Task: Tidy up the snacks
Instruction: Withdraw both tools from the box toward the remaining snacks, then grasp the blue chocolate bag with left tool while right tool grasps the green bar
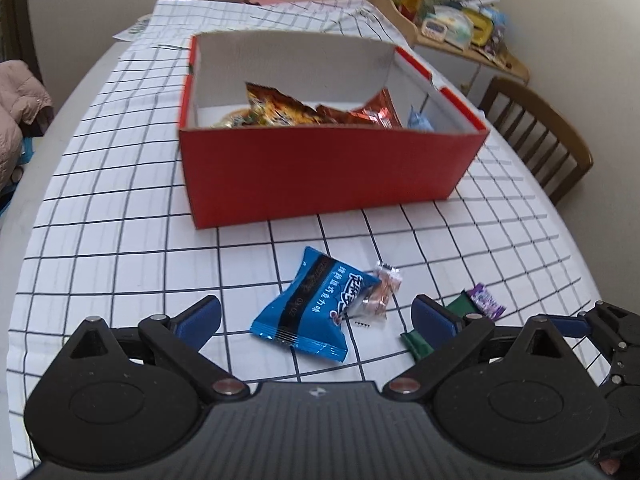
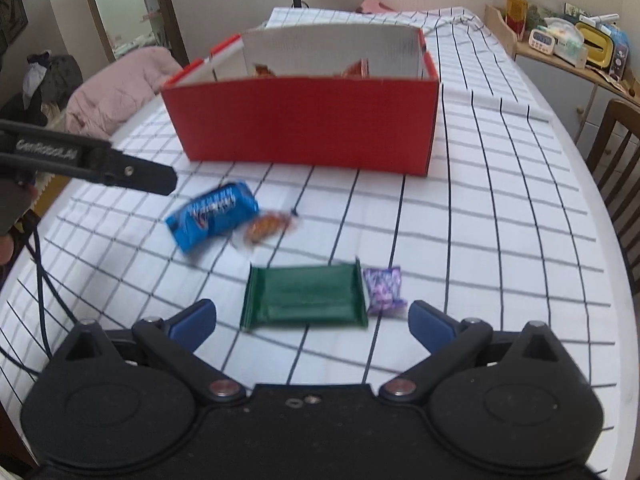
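A red box [image 1: 320, 168] with white inside stands on the checked tablecloth and holds several snack packets [image 1: 288, 110]; it also shows in the right wrist view [image 2: 304, 128]. In front of it lie a blue packet [image 1: 316, 306], a small orange candy [image 1: 382, 292], a green packet [image 2: 306, 296] and a small purple packet [image 2: 384, 290]. My left gripper [image 1: 316, 318] is open, low over the blue packet. My right gripper [image 2: 312, 322] is open, just short of the green packet. The left gripper's finger shows in the right wrist view [image 2: 120, 170].
A wooden chair [image 1: 540, 136] stands at the table's right edge. A wooden shelf [image 1: 452, 32] with clutter is at the back right. A pink jacket [image 2: 116, 88] lies beyond the table's left edge. The tablecloth [image 1: 120, 200] covers the round table.
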Available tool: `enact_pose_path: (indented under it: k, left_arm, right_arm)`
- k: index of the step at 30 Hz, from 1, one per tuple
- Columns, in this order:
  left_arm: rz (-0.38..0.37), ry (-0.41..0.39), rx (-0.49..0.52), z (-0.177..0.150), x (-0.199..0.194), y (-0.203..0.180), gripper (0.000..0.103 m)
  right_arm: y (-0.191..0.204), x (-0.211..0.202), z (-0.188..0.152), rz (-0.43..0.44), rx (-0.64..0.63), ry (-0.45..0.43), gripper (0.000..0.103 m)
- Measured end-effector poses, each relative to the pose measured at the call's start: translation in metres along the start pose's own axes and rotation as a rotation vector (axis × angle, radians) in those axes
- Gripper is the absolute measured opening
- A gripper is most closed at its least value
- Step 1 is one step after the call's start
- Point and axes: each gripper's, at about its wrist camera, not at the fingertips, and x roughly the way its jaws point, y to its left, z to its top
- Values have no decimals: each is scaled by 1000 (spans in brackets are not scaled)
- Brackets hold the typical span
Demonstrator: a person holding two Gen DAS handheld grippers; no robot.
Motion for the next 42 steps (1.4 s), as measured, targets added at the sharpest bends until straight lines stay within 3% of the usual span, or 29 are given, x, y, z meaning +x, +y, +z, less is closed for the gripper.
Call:
enact_pose_path:
  k: [7, 13, 22, 24, 28, 32, 37, 42]
  left_arm:
    - [2, 50, 78, 5, 27, -7, 101]
    - [12, 82, 87, 11, 44, -6, 101]
    - [-2, 142, 62, 16, 64, 0, 79]
    - [-3, 160, 61, 16, 68, 1, 70]
    - [-8, 164, 75, 16, 70, -1, 66]
    - [-17, 169, 77, 16, 69, -4, 50]
    - [-17, 160, 23, 15, 64, 1, 45]
    - [-23, 152, -25, 10, 54, 8, 44]
  right_arm:
    - [11, 15, -15, 25, -4, 38, 101]
    - [7, 23, -9, 12, 17, 29, 95]
    - [-1, 37, 4, -14, 30, 26, 87]
    - [1, 39, 7, -13, 12, 25, 86]
    - [4, 41, 11, -12, -11, 20, 80]
    - [8, 42, 14, -9, -34, 14, 74]
    - [7, 41, 18, -8, -24, -4, 56]
    - [5, 37, 19, -8, -14, -10, 52]
